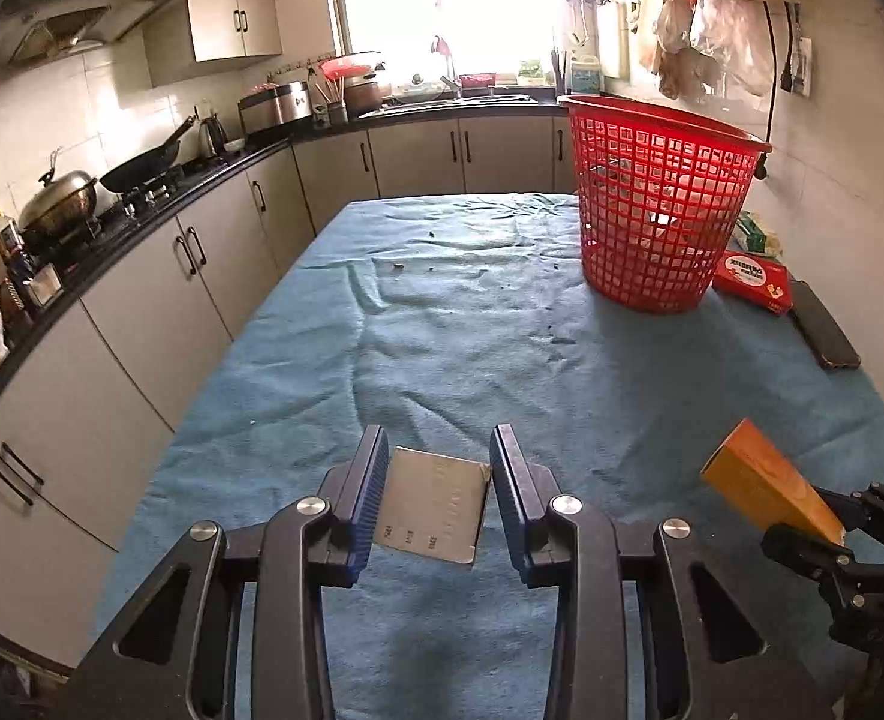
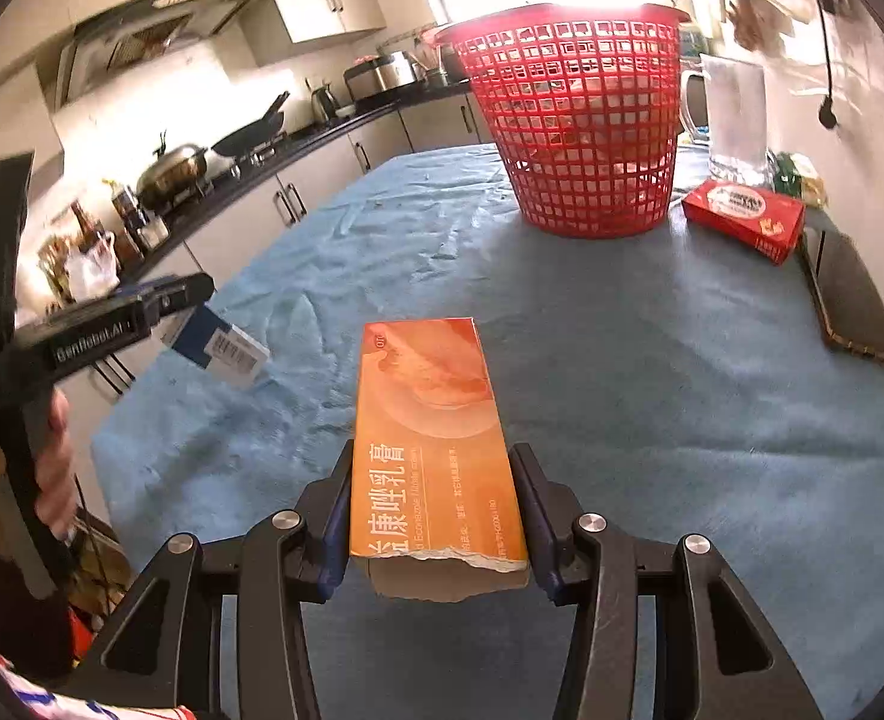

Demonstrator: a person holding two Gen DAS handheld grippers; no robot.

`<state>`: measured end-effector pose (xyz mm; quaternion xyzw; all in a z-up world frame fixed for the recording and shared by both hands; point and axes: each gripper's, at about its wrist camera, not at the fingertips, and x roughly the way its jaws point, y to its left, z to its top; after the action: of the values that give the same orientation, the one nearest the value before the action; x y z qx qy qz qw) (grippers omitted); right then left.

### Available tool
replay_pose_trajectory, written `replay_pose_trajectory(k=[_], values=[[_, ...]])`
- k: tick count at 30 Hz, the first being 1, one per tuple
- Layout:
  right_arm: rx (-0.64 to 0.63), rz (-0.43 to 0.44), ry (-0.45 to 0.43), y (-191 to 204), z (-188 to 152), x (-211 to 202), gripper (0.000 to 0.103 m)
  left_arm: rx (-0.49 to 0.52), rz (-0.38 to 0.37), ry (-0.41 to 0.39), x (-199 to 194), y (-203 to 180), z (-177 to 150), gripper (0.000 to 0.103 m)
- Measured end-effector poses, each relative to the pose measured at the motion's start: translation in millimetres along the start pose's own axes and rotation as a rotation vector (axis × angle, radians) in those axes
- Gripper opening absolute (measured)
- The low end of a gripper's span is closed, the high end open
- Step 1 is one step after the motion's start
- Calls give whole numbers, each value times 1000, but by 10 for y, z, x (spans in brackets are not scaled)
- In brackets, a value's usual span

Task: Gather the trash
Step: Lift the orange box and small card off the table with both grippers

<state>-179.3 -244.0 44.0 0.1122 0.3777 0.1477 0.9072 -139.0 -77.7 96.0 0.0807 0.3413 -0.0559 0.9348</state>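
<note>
My left gripper [image 1: 436, 474] is shut on a small flat grey-white box [image 1: 433, 507] and holds it above the blue cloth [image 1: 442, 348]. From the right wrist view the same box [image 2: 220, 348] shows blue and white in the left gripper [image 2: 202, 294]. My right gripper [image 2: 433, 480] is shut on an orange medicine box [image 2: 430, 426] with a torn near end; the box also shows in the left wrist view [image 1: 766, 480]. A red mesh basket [image 1: 658, 198] stands at the table's far right, with pale items inside, also in the right wrist view [image 2: 580, 120].
A red carton [image 2: 748, 219], a dark phone [image 2: 850, 300], a clear jug [image 2: 736, 120] and a green packet [image 2: 802, 177] lie beside the basket by the right wall. Small crumbs [image 1: 397, 266] dot the cloth. Kitchen counters with pots [image 1: 58, 204] run along the left.
</note>
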Motion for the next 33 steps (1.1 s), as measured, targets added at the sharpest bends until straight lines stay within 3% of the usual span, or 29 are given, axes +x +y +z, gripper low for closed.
replay_pose_trajectory(k=[33], values=[[115, 34, -58, -84, -37, -154, 52, 7, 9, -18, -132, 9, 11, 34]])
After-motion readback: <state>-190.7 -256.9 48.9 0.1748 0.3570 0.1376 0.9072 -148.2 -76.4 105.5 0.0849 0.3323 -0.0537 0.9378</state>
